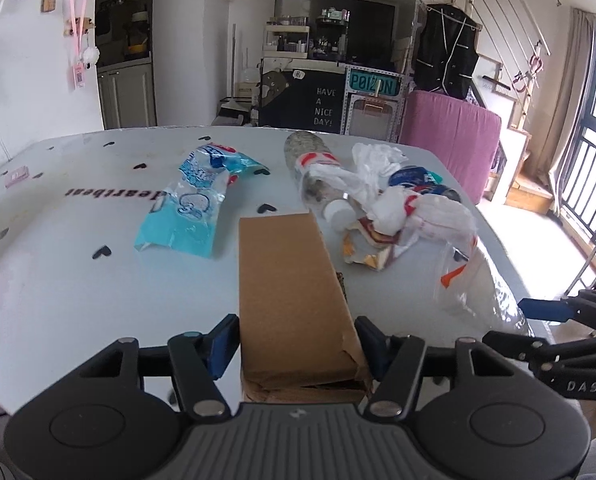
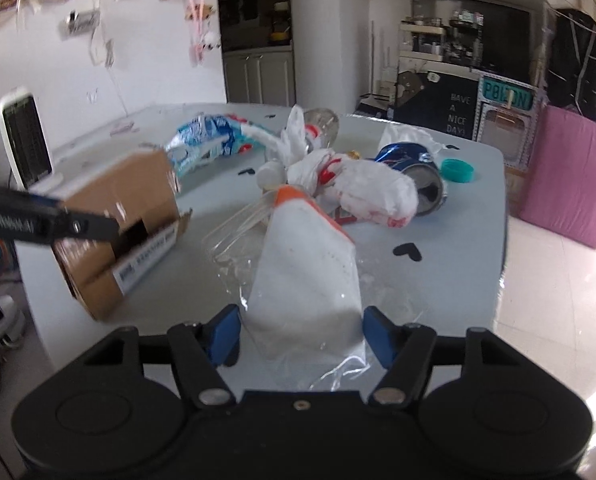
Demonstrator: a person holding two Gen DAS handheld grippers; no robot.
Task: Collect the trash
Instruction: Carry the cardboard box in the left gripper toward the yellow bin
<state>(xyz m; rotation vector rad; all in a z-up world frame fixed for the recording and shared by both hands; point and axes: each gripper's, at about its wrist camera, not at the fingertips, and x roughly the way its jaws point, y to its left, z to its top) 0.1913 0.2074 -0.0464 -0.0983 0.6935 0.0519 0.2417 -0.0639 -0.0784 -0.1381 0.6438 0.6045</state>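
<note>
My left gripper (image 1: 298, 346) is shut on a long brown cardboard box (image 1: 293, 288), its blue pads against both sides; the box also shows in the right wrist view (image 2: 117, 216), lifted off the table edge. My right gripper (image 2: 302, 330) has its jaws on either side of a clear plastic bag with a white and orange panel (image 2: 306, 272), which lies on the pale table (image 2: 450, 240). Whether the pads press the bag I cannot tell. Behind lie a knotted white plastic bag (image 2: 362, 192), a crushed blue can (image 2: 418, 172), a clear bottle (image 1: 314, 172) and a blue wrapper (image 1: 193, 204).
A teal bottle cap (image 2: 458, 170) lies by the can. A white heater (image 2: 23, 136) stands left of the table. A pink covered block (image 2: 570, 184) stands on the floor at the right. The table's right edge drops to a tiled floor (image 2: 558, 300).
</note>
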